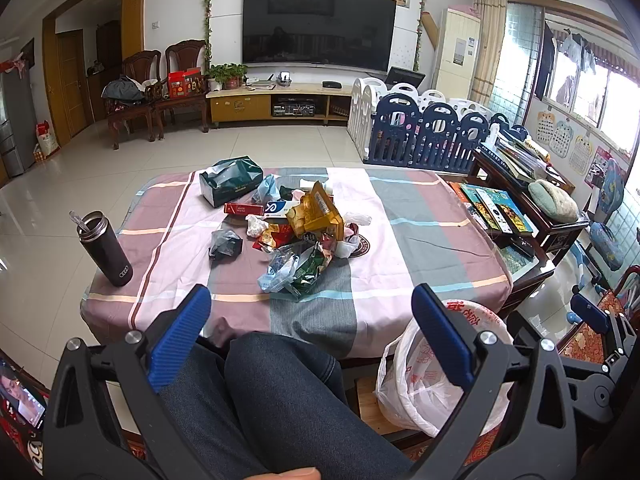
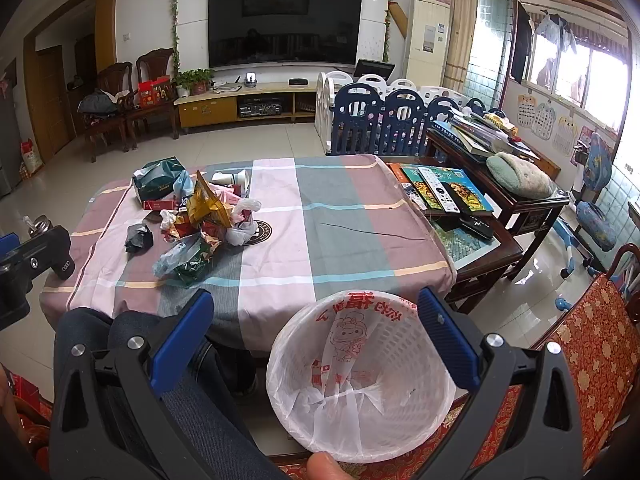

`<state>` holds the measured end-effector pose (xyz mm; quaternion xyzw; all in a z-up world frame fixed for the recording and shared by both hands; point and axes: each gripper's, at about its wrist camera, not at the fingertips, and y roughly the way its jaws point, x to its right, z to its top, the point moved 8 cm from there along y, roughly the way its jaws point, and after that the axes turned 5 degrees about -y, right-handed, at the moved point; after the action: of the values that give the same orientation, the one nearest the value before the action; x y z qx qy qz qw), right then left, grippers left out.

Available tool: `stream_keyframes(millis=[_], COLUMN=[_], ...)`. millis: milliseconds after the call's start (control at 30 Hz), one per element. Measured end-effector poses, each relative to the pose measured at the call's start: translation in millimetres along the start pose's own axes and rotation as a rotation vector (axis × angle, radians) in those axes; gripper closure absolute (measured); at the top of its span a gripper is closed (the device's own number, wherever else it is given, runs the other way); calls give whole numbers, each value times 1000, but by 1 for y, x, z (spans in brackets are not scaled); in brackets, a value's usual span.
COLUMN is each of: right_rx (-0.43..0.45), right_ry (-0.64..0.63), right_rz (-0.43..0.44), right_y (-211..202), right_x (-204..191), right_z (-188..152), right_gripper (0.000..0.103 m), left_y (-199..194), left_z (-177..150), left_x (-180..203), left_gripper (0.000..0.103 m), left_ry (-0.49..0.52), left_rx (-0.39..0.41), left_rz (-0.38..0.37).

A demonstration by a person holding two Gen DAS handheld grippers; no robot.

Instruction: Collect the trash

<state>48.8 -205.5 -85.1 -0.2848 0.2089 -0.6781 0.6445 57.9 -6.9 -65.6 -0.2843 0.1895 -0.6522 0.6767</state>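
Note:
A pile of trash [image 1: 304,236] lies on the checked tablecloth [image 1: 420,240]: snack wrappers, plastic bags, crumpled tissue, a red carton and a black crumpled bag [image 1: 225,243]. The pile also shows in the right wrist view [image 2: 200,224]. A white bin lined with a printed plastic bag [image 2: 360,376] stands on a low stool at the table's near right; it also shows in the left wrist view [image 1: 424,376]. My left gripper [image 1: 312,320] is open and empty, held above my lap short of the table. My right gripper [image 2: 316,320] is open and empty above the bin.
A black flask [image 1: 105,249] stands at the table's near left corner. A green tissue pack [image 1: 230,182] lies behind the pile. A side table with books and remotes [image 2: 452,196] stands to the right. A red patterned chair [image 2: 588,360] is at the near right.

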Motion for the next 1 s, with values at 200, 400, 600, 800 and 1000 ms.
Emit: stream_keyframes(millis=[200,400,600,800,1000], right_rx=[-1,-7,-10,-14,-6], right_ry=[1,5,5,5,-35], right_rz=[0,1,4,4,-20], right_y=[0,2,2,4,5], right_x=[1,0,0,1,-2], right_z=[1,-3,-4,-6,-6], right_gripper=[3,3,3,3,3], left_y=[0,1,2,3,5], left_z=[-1,1,-1,-1,-3], left_x=[1,-4,-6,-7,-9], left_gripper=[3,3,3,3,3], left_ry=[1,-1,-1,-1,1], left_rx=[-1,-5,-10,-13,-18], left_rz=[1,2,6,8,9])
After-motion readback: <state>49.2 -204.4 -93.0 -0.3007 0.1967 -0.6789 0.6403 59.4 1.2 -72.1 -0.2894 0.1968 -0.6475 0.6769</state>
